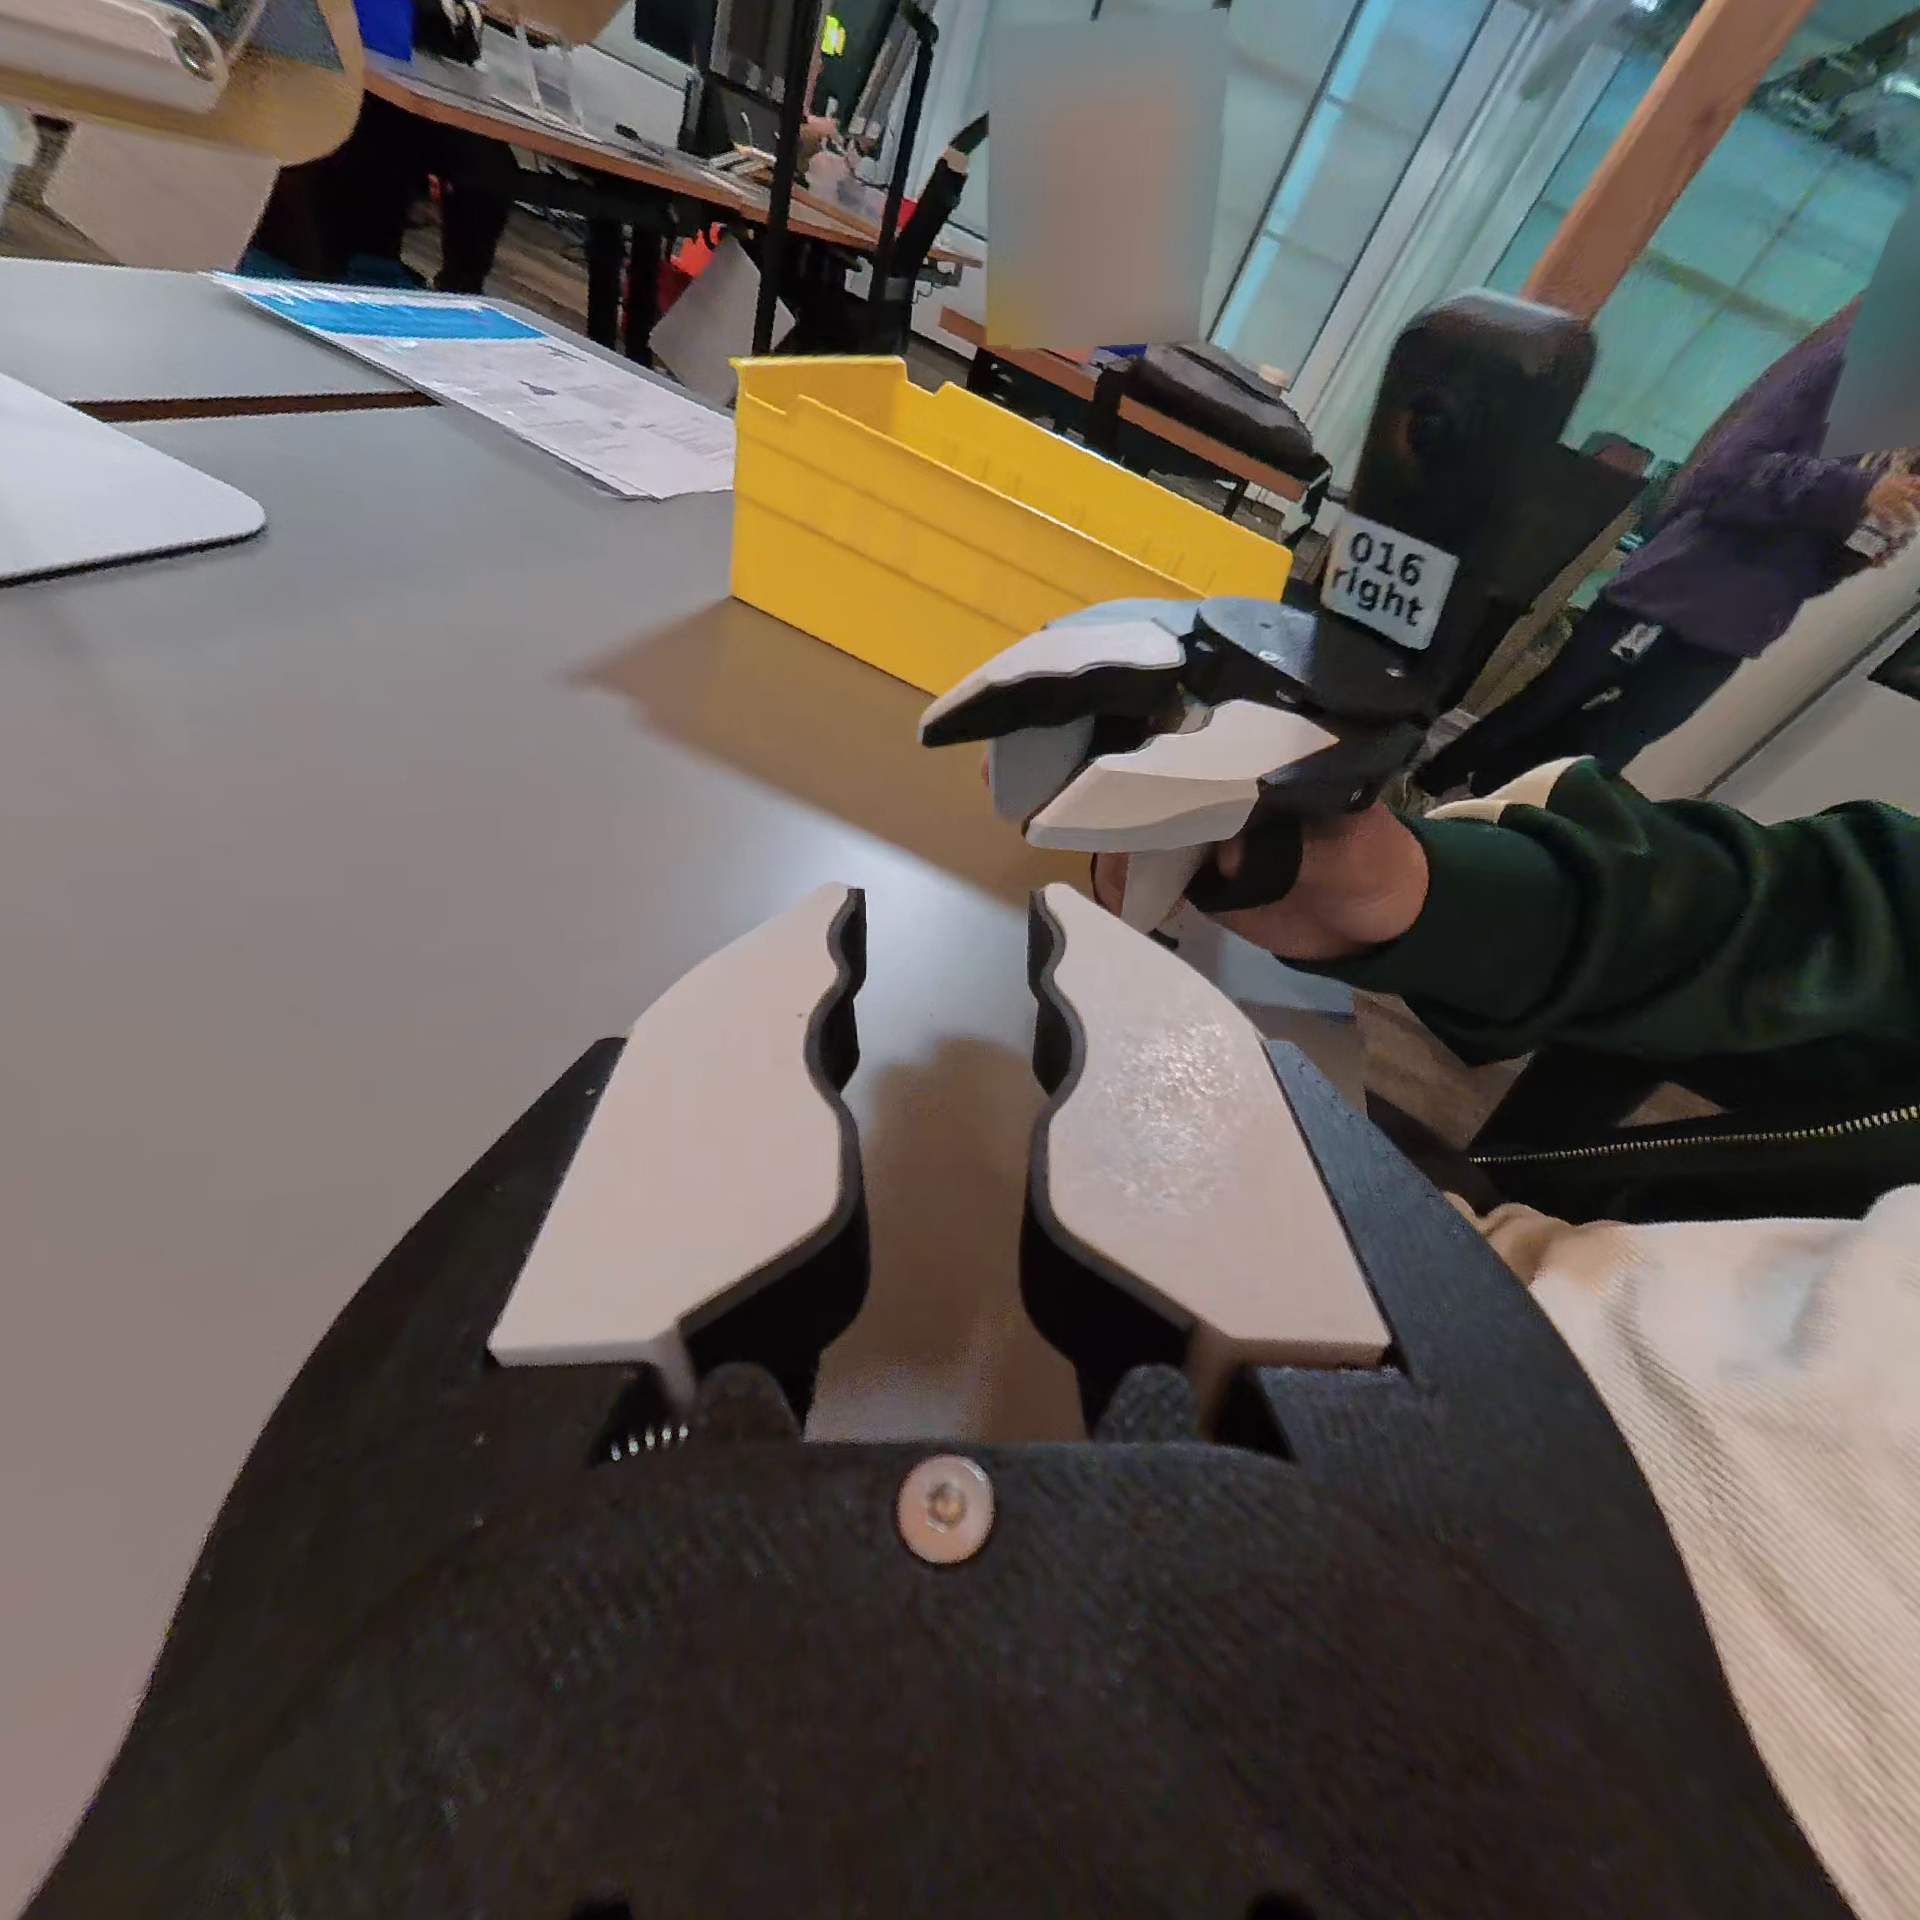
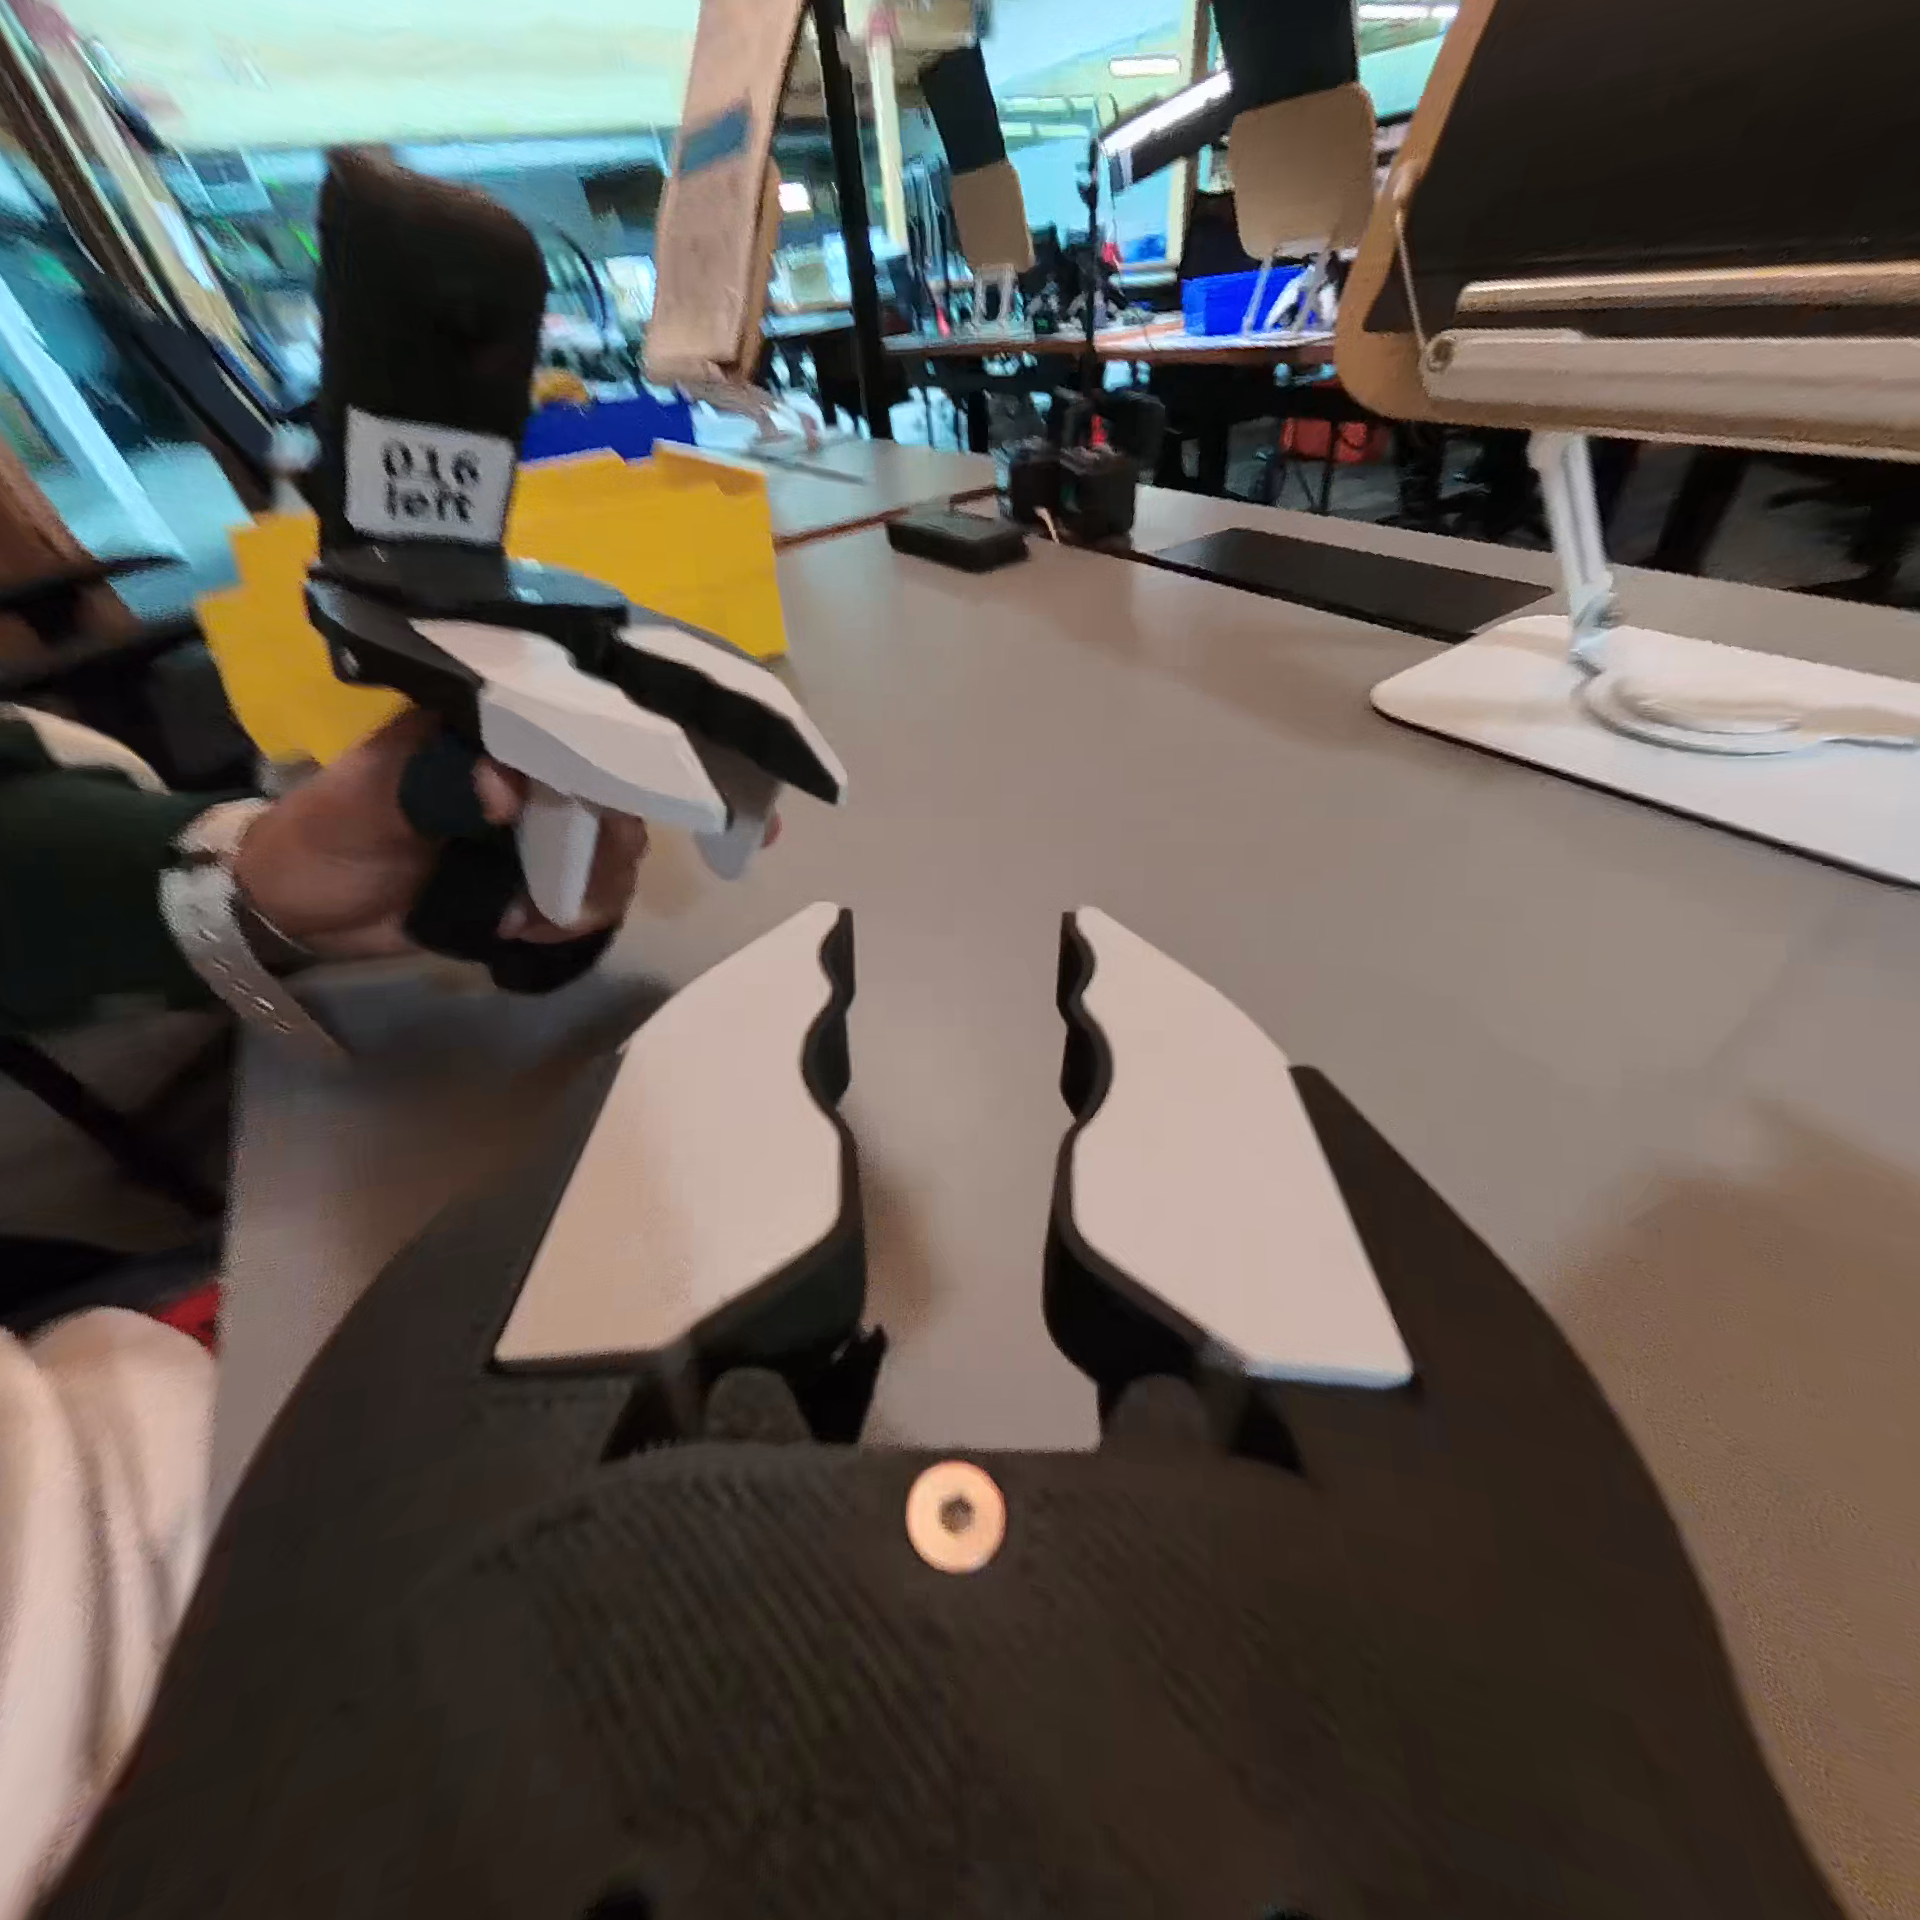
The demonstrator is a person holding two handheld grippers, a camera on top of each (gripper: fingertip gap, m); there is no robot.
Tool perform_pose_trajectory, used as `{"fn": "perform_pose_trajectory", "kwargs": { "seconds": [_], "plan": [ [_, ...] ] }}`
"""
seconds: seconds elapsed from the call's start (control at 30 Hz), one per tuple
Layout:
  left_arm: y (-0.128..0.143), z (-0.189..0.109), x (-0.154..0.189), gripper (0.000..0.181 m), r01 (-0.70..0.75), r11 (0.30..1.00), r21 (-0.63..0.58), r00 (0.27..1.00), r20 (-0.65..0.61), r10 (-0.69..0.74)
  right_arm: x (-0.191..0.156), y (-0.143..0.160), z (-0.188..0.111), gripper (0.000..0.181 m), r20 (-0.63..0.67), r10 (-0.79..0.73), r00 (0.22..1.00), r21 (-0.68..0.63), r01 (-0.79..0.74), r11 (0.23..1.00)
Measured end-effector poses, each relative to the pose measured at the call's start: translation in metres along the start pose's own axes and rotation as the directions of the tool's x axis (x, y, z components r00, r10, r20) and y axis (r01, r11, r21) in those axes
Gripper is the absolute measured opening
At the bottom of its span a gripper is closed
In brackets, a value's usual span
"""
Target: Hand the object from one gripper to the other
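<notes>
Jaws on the left gripper point(image 1: 945, 914) are standing spread, with only bare grey tabletop point(image 1: 364, 779) showing through the gap. The right gripper point(image 2: 956, 925) is doing the same: its jaws are parted and pinching nothing. Both are hovering a little above the tabletop and angling toward one another, near but not touching.

A person's right hand point(image 1: 1330, 883), coming out of a dark green sleeve point(image 1: 1662, 914), is gripping the right gripper's handle. The left hand point(image 2: 353, 862), with a pale watch strap point(image 2: 218, 956) at the wrist, is holding the other one.

As for the object to be handed over, I cannot tell where it is. Neither view is showing it between the jaws or lying on the tabletop nearby.

Behind the grippers a yellow bin point(image 1: 935, 520) is sitting on the tabletop, and from here I cannot see what it is holding. Some printed sheets point(image 1: 540, 395) are lying just beyond the bin near the far edge. Off to the right side, a monitor's white base plate point(image 2: 1662, 727) is resting flat, and a dark flat mat point(image 2: 1351, 592) is lying behind it.
</notes>
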State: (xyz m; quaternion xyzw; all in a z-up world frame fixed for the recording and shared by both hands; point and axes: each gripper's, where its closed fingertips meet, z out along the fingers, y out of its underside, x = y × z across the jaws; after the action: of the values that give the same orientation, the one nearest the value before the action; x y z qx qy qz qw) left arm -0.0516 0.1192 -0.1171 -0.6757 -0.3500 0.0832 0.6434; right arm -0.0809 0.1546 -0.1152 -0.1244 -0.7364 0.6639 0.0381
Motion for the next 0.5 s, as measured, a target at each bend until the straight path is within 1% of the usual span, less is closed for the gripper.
{"fn": "perform_pose_trajectory", "kwargs": {
  "seconds": [0.03,0.1,0.2,0.27,0.3,0.37,0.43,0.47,0.5],
  "plan": [
    [-0.002,-0.001,-0.001,0.03,0.001,1.0,0.007,1.0,0.006,-0.001,-0.001,-0.006,0.0,0.04,0.021,0.039,0.999,0.041,-0.04,0.998],
    [-0.006,-0.006,-0.006,0.03,0.001,1.0,0.012,0.999,0.036,-0.001,0.001,-0.011,-0.002,0.04,0.036,0.105,0.994,0.091,-0.108,0.99],
    [-0.021,-0.022,-0.013,0.026,0.022,0.999,0.023,0.996,0.089,-0.024,0.005,-0.012,-0.005,0.041,0.038,0.159,0.987,0.108,-0.162,0.981],
    [-0.041,-0.043,-0.013,0.019,0.021,0.999,0.037,0.996,0.09,-0.025,0.007,-0.012,-0.006,0.041,0.033,0.173,0.984,0.114,-0.176,0.978],
    [-0.053,-0.059,-0.016,0.014,0.002,1.0,0.031,0.994,0.106,-0.006,0.007,-0.012,-0.005,0.041,0.037,0.176,0.984,0.114,-0.179,0.977],
    [-0.075,-0.104,-0.025,0.011,-0.024,1.0,-0.001,0.983,0.182,0.024,0.007,-0.012,-0.005,0.042,0.037,0.177,0.984,0.109,-0.18,0.978],
    [-0.08,-0.163,-0.041,0.018,0.036,0.993,-0.111,0.948,0.317,0.001,0.007,-0.011,-0.004,0.042,0.035,0.176,0.984,0.105,-0.179,0.978],
    [-0.076,-0.199,-0.051,0.023,0.089,0.983,-0.163,0.91,0.414,-0.013,0.007,-0.011,-0.003,0.042,0.034,0.176,0.984,0.101,-0.178,0.979],
    [-0.07,-0.239,-0.061,0.023,0.155,0.967,-0.204,0.846,0.532,-0.024,0.007,-0.011,-0.002,0.041,0.035,0.173,0.984,0.099,-0.176,0.979]
  ]
}}
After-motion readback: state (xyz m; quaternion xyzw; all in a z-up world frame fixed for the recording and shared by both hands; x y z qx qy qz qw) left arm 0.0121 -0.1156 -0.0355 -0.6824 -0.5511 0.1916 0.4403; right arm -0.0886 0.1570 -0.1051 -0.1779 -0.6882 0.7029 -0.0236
